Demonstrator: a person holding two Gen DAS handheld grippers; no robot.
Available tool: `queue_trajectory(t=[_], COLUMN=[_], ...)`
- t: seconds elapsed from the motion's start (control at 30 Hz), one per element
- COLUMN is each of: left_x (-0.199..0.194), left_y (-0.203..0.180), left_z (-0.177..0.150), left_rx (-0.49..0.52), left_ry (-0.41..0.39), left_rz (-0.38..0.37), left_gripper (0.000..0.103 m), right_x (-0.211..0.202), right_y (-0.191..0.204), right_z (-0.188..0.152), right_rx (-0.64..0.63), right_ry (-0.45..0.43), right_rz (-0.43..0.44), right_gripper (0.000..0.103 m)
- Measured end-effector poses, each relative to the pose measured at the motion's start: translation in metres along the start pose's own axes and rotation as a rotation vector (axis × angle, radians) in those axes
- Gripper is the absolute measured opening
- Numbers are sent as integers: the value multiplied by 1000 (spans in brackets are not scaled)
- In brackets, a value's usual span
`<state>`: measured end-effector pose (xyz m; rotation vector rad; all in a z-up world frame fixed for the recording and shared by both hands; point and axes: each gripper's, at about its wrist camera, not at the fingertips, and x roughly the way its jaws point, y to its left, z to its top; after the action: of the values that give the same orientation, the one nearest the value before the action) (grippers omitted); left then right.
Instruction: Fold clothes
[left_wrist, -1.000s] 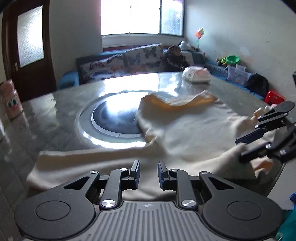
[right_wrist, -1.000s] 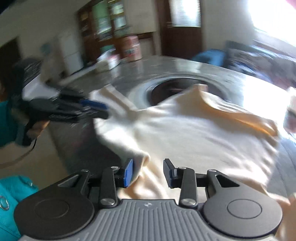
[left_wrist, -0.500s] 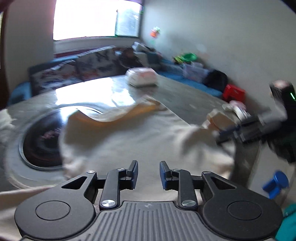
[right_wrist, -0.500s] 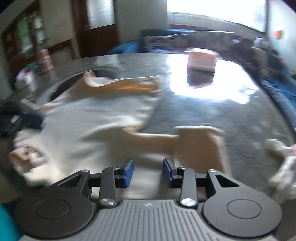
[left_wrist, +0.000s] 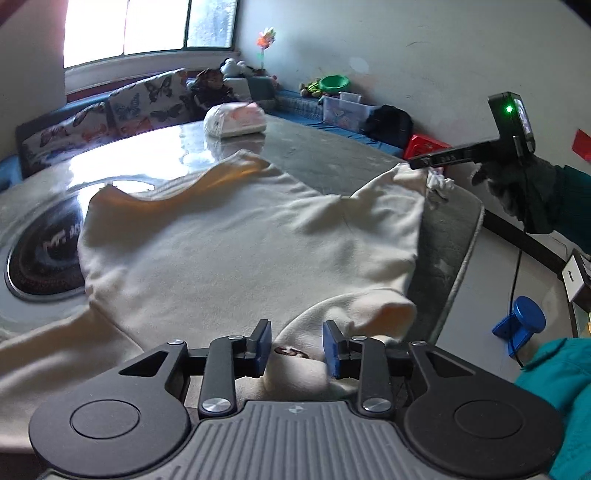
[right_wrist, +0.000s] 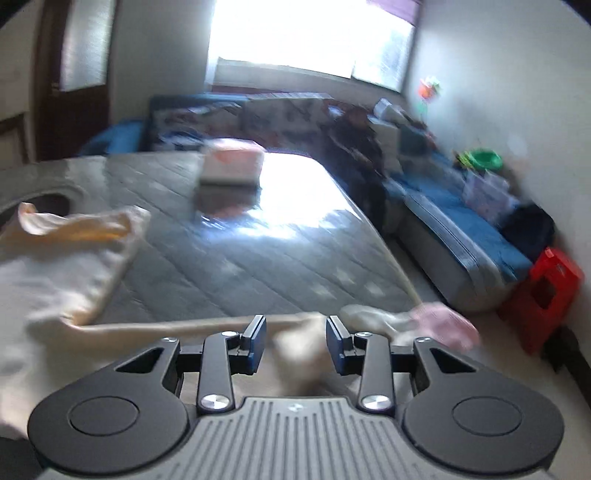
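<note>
A cream sweater (left_wrist: 229, 251) lies spread on the grey table (left_wrist: 332, 155), hem at the far side. My left gripper (left_wrist: 297, 345) hovers low over the near collar fold (left_wrist: 295, 369). Its jaws are opening, and the fold bulges up between them with no firm pinch. At the right table edge, a gloved hand (left_wrist: 524, 192) holds my right gripper (left_wrist: 413, 164), which is shut on the raised end of the right sleeve (left_wrist: 388, 206). In the blurred right wrist view, that sleeve (right_wrist: 184, 326) stretches across between the right gripper (right_wrist: 295, 343) fingers. The sweater body (right_wrist: 55, 280) lies to the left.
A white and pink pack (left_wrist: 236, 120) sits on the far side of the table. A dark round inset (left_wrist: 40, 254) lies under the sweater's left part. The table's rounded edge (left_wrist: 465, 240) runs close on the right, with a blue stool (left_wrist: 521, 325) and a red box (left_wrist: 424, 146) beyond.
Both views have swung to the right. The right gripper has carried the sleeve end out toward the right table edge. The left jaws stand slightly wider, now over the collar fold.
</note>
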<state>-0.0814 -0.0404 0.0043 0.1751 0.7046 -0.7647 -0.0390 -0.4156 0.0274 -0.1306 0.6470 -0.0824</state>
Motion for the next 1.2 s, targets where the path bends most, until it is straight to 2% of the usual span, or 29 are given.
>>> queue_trajectory(t=[0.13,0.2,0.3,0.4,0.6,0.73,0.9,1.1,1.2], left_x=[0,4,15,26,31,27,24,15,10], left_y=[1,1,0,-4,2,15,42,72,82], left_z=[12,17,19,17,13,21,25,23,25], left_rx=[-4,-17,-27,-25,-43,-85,-165,-243,-257], left_ry=[-33,-40,-31,-4,10,-28,-46,-63,-73], left_rz=[3,5,-17,-42,-47,-10,74,148,172], left_gripper=[34,34,34,34,37,41,42,43,45], right_x=[4,10,21,34,31,37,63,97,114], right_y=[36,54,71,76,70,90,139,182,191], right_z=[4,2,0,-3,13,40,64,82,89], right_rx=[-45,-70,-102,-112,-115,-159,-236,-296,-299], right_ry=[12,30,48,80,67,52,91,149,165], right_rz=[203,278,320,315,274,367,482,549,545], right_gripper=[36,36,36,38,38,38,38,38,39])
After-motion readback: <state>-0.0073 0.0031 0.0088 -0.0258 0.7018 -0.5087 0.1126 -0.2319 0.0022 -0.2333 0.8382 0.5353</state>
